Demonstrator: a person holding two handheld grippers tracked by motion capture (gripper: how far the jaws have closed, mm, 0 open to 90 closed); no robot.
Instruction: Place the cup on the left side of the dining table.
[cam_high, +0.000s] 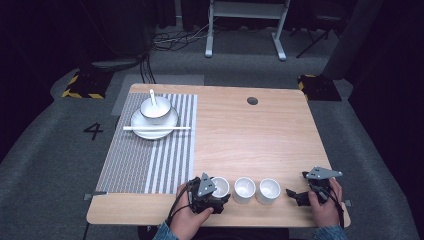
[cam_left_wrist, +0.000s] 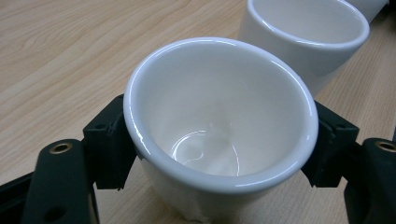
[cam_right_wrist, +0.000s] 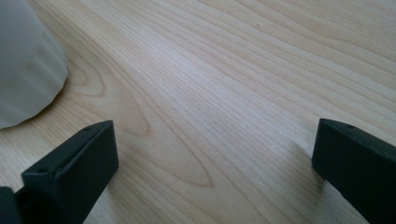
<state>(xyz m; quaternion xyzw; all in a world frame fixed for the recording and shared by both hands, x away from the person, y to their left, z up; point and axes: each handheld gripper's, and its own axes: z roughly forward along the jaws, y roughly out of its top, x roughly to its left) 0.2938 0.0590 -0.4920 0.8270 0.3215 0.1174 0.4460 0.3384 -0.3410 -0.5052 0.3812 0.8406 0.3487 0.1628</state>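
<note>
Three small white cups stand in a row near the table's front edge. My left gripper (cam_high: 218, 192) is shut on the left cup (cam_high: 220, 186), with one jaw pressed against each side of it. In the left gripper view that left cup (cam_left_wrist: 219, 126) is empty, and the middle cup (cam_left_wrist: 308, 35) stands just behind it. The middle cup (cam_high: 244, 189) and the right cup (cam_high: 268, 190) stand free. My right gripper (cam_high: 295, 194) rests to the right of the row, open, with bare wood between its jaws. The right cup (cam_right_wrist: 25, 70) appears blurred at the left of the right gripper view.
A grey striped placemat (cam_high: 150, 150) covers the table's left part. On it a white plate (cam_high: 141, 129) holds a bowl (cam_high: 155, 110) with a spoon (cam_high: 152, 96), and white chopsticks (cam_high: 156, 128) lie across the plate. A cable hole (cam_high: 252, 100) sits at the back.
</note>
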